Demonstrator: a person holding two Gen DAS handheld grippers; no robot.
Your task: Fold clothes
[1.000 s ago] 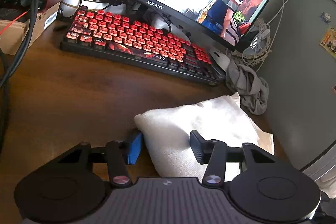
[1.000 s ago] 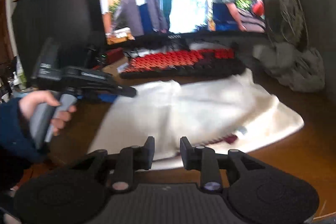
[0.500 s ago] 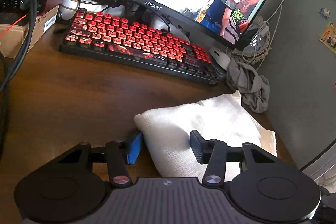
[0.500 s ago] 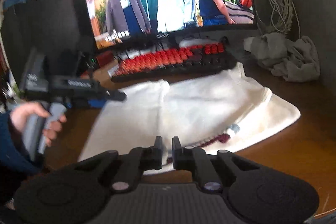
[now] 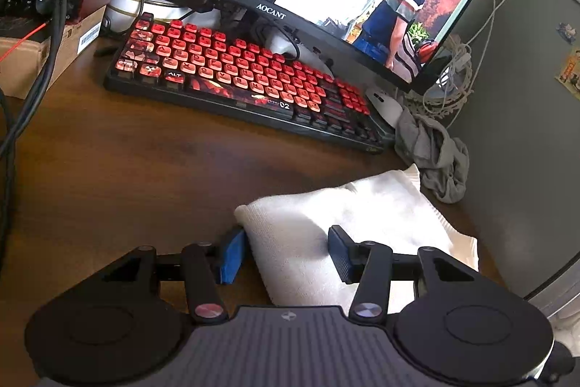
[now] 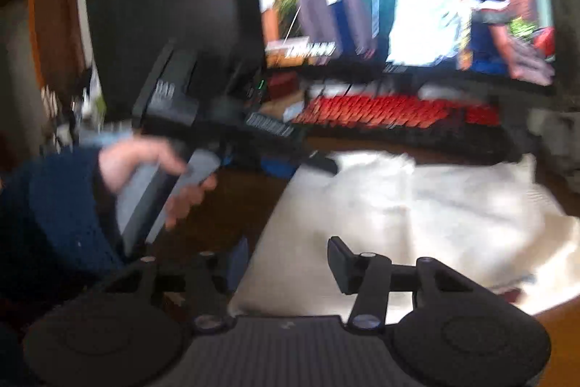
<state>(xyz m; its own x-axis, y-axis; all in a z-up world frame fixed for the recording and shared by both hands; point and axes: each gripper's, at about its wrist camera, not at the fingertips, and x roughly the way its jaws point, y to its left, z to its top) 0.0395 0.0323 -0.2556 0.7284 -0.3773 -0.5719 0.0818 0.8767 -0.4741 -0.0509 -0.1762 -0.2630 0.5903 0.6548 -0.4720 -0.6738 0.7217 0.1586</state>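
Both hand-held grippers agape, left, right, straddling white garment edge.

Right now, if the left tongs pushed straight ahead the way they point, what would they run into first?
The left tongs, open, already straddle the near edge of the folded white knit garment, so that fabric comes first. Beyond it, probably the crumpled grey cloth, though depth there is unclear.
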